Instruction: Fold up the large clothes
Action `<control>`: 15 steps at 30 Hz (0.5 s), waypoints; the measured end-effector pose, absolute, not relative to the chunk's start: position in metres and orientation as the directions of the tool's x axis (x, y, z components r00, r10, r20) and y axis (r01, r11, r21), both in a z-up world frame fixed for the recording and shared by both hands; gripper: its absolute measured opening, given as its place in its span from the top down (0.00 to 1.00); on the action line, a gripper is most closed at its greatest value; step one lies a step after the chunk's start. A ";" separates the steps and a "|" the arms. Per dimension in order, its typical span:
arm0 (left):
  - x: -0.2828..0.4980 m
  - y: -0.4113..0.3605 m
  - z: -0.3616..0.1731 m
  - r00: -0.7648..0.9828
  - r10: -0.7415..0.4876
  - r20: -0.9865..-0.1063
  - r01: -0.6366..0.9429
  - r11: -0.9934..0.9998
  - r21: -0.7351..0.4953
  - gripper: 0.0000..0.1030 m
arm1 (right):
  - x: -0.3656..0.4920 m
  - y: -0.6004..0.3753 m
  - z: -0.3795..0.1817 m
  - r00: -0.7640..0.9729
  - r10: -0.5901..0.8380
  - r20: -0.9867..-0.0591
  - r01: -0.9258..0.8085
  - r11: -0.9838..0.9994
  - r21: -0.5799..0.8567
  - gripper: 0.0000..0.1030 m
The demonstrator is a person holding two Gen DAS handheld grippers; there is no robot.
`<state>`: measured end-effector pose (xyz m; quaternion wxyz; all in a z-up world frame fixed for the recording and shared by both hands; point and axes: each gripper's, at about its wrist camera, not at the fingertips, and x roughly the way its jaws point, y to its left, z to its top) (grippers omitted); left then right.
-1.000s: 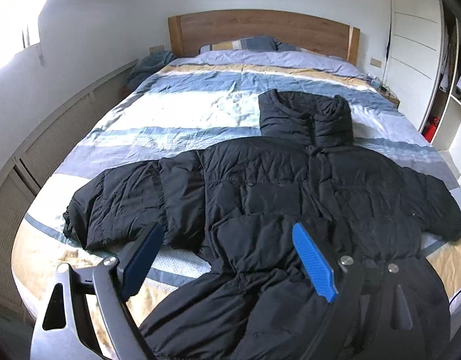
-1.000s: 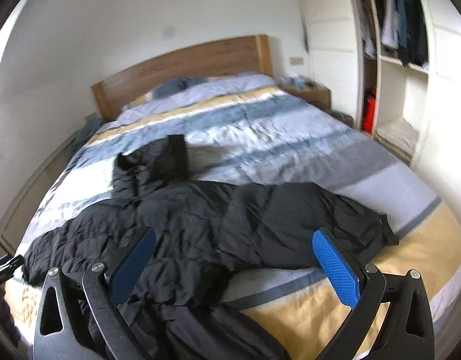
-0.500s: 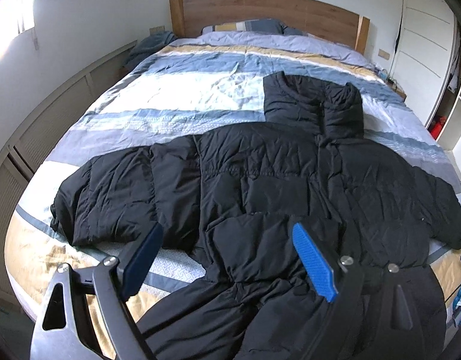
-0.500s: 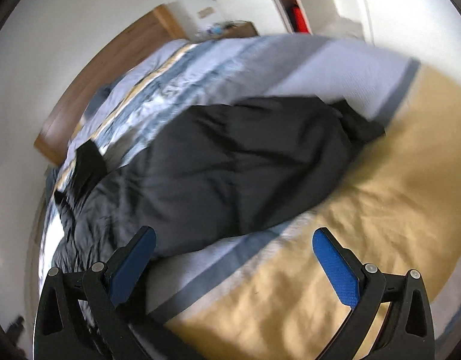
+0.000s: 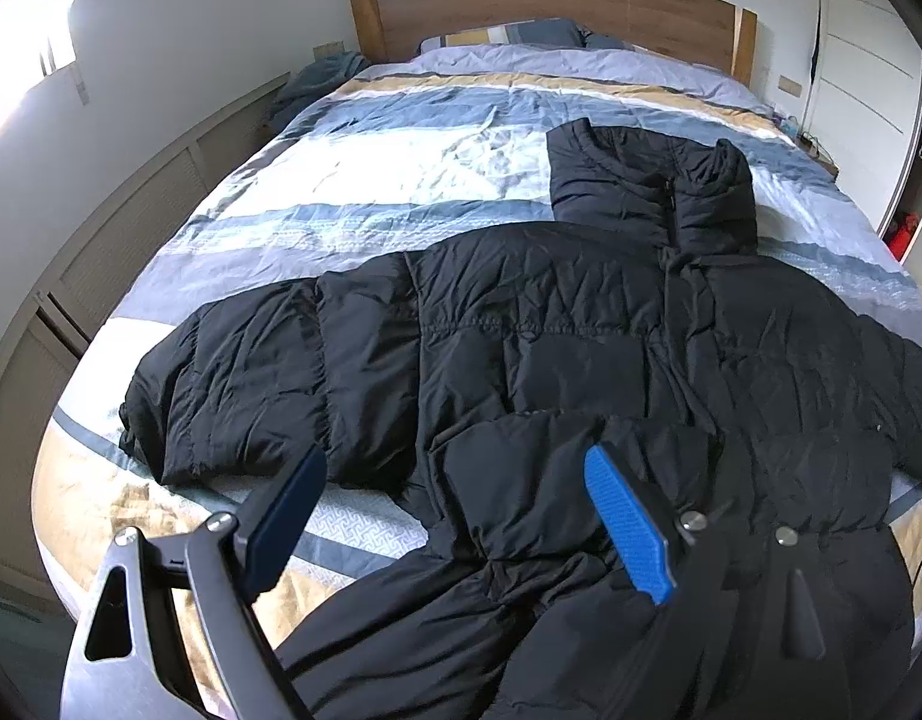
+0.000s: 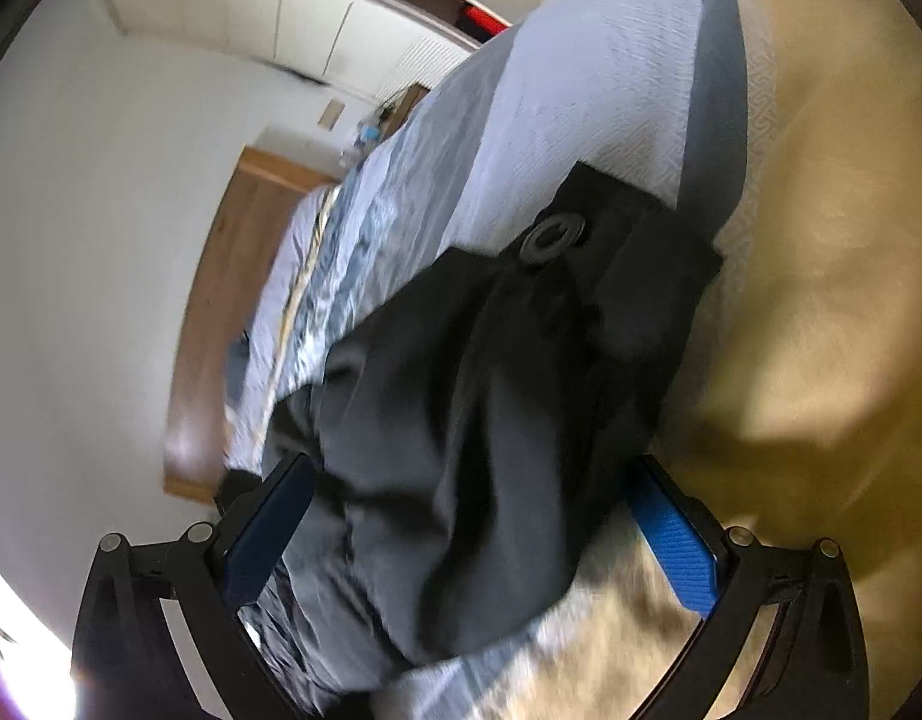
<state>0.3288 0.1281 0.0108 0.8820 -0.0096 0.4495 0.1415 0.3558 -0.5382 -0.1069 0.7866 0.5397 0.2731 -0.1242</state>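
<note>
Your right gripper (image 6: 461, 540) has swung down over the black puffer jacket's sleeve (image 6: 490, 390), tongs wide around it. Left gripper (image 5: 461, 516) hovers wide above the jacket (image 5: 550, 348) on the striped bed (image 5: 401, 180). Grab too little and the slippery sleeve slides out.

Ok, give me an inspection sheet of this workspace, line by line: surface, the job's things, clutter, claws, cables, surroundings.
Surface: bed with striped duvet, blue, white and tan bands, lightly creased.
Job's things: black puffer jacket lies spread across the bed, sleeves out to both sides, hood towards the headboard; not yet folded.
Clutter: pillows at the head; bluish bundle beside the bed's far left corner.
Claws: left claw open above the jacket's lower front; right claw open, straddling the sleeve end, view blurred.
Cables: nothing seen for certain.
Surroundings: wooden headboard, white wardrobe doors, panelled low wall.
</note>
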 end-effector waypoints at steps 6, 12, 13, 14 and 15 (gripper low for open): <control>0.325 0.125 0.014 0.568 0.237 -0.788 -0.245 0.963 0.113 0.14 | 0.362 -0.546 -0.110 0.847 0.128 -0.517 0.454 0.331 0.827 0.61; 0.315 0.127 0.027 0.599 0.208 -0.773 -0.238 0.968 0.076 0.14 | 0.368 -0.536 -0.072 0.888 0.152 -0.433 0.345 0.401 0.849 0.85; 0.312 0.128 0.030 0.607 0.204 -0.768 -0.238 0.969 0.070 0.14 | 0.371 -0.533 -0.063 0.892 0.155 -0.424 0.328 0.423 0.845 0.86; 0.308 0.130 0.034 0.615 0.203 -0.762 -0.241 0.969 0.063 0.14 | 0.372 -0.528 -0.050 0.899 0.161 -0.408 0.302 0.448 0.841 0.87; 0.305 0.131 0.037 0.621 0.202 -0.757 -0.245 0.968 0.057 0.14 | 0.373 -0.523 -0.039 0.904 0.168 -0.393 0.278 0.468 0.839 0.87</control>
